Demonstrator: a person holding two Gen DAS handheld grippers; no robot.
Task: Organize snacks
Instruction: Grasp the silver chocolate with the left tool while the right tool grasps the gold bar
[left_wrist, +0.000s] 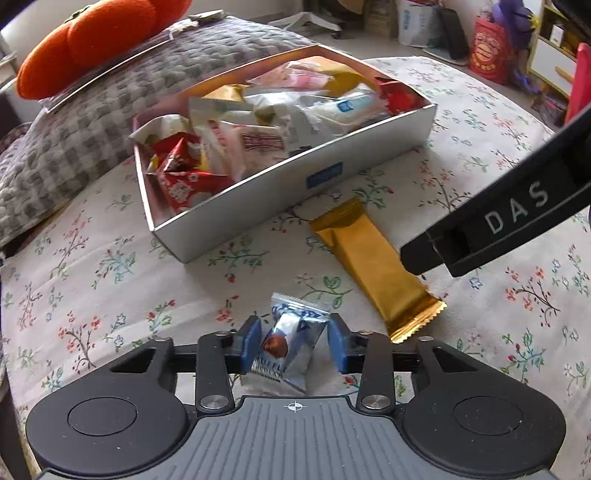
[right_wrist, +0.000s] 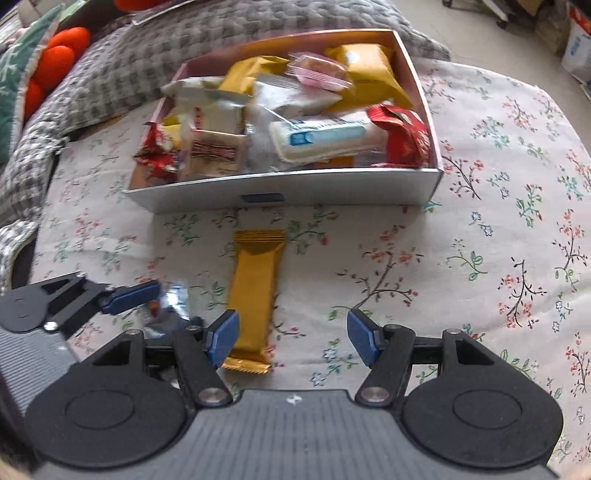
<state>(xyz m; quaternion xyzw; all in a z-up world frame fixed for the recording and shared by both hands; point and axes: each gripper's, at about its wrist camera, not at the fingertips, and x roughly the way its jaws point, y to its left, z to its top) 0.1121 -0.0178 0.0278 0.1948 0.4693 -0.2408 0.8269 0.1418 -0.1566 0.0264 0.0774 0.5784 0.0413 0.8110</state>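
The silver-blue truffle candy (left_wrist: 286, 343) sits right between the jaws of the left gripper (left_wrist: 293, 345), its crinkled top sticking out ahead of the blue pads (left_wrist: 251, 343), which look closed onto its sides, so the left jaws are clamped on the wrapper just above the floral bedsheet (left_wrist: 110, 277). Ahead and to the right of those jaws lies the gold snack bar (left_wrist: 373, 266), flat on the sheet and slanted, its serrated near end level with the left gripper's right pad. The right gripper (right_wrist: 291, 341) stands over that bar with jaws apart: its left pad covers the bar's near left corner, its right pad is well off to the side over bare sheet, and most of the bar stretches forward beyond the jaws, so nothing is gripped there. Whether the left pad touches the bar cannot be told. Beyond both grippers, past the bar's far end, stands the open silver box (right_wrist: 332, 188), crowded with wrapped snacks in red, white, gold and pink. Behind the box a grey checked blanket (left_wrist: 92, 110) is bunched up, with an orange plush cushion (left_wrist: 92, 33) on top of it
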